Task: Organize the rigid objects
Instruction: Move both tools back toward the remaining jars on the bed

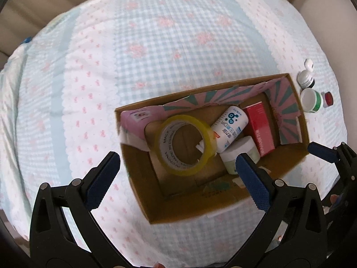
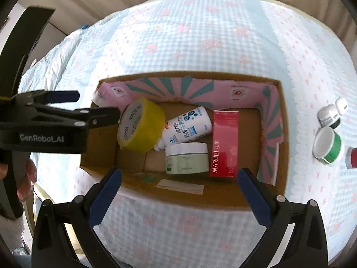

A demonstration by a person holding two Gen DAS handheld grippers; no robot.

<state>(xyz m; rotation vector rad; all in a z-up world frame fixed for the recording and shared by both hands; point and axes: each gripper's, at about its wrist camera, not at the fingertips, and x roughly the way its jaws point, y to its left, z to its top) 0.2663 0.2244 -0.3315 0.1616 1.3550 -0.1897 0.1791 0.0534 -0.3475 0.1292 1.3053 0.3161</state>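
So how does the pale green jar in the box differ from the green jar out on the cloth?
The pale green jar is capped with a white lid; the green jar is open, showing its white inside. The first lies inside the cardboard box, the second outside on the checked cloth. Both are squat and round.

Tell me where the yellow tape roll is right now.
The yellow tape roll sits inside the cardboard box, at its left end in the right wrist view, leaning beside the white bottle.
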